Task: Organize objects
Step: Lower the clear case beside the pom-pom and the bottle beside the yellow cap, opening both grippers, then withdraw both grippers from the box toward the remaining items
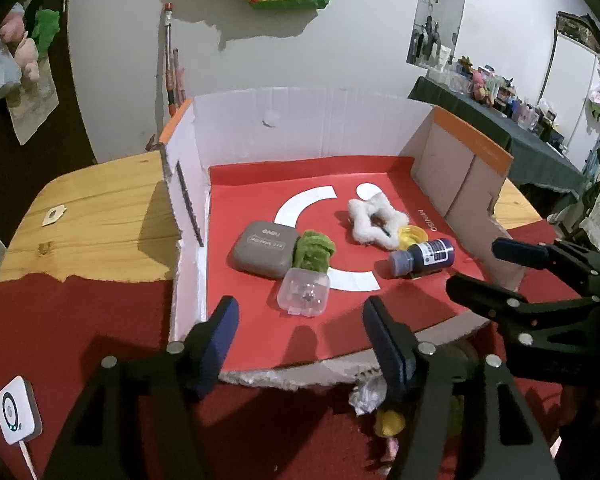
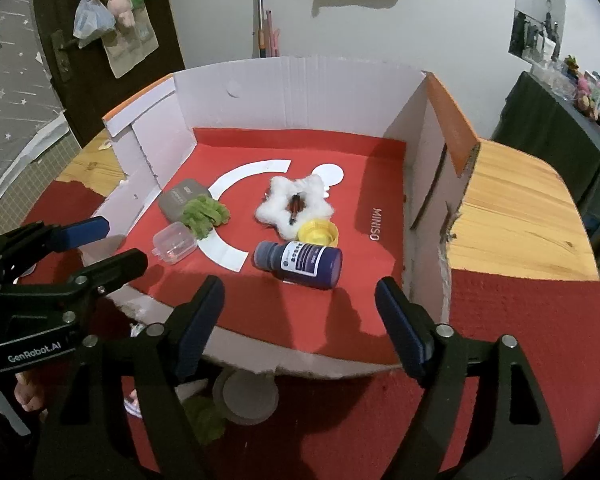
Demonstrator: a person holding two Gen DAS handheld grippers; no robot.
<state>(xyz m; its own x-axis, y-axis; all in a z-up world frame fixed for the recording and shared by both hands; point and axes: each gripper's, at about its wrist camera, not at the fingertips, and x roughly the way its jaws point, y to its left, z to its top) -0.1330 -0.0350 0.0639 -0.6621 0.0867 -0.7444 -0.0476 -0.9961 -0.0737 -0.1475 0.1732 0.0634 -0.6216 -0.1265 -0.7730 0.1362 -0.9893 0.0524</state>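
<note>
A white cardboard box [image 1: 300,128] [image 2: 300,92] with a red floor holds a grey case [image 1: 262,250] [image 2: 180,200], a green scrunchie [image 1: 312,250] [image 2: 206,214], a small clear plastic box [image 1: 304,294] [image 2: 174,246], a white fluffy star clip [image 1: 372,220] [image 2: 296,204], a yellow cap [image 1: 410,236] [image 2: 318,232] and a dark blue bottle [image 1: 424,258] [image 2: 300,262] lying on its side. My left gripper [image 1: 300,332] [image 2: 120,242] hangs open over the box's torn front edge, near the clear box. My right gripper [image 2: 300,304] [image 1: 478,266] is open just short of the bottle. Neither holds anything.
The box stands on a wooden table [image 2: 512,208] partly covered by red cloth [image 2: 520,340]. In front of the box lie another green scrunchie [image 2: 204,416], a white round lid [image 2: 248,398] and crumpled bits [image 1: 366,396]. A white device with a cable [image 1: 18,414] sits at the near left.
</note>
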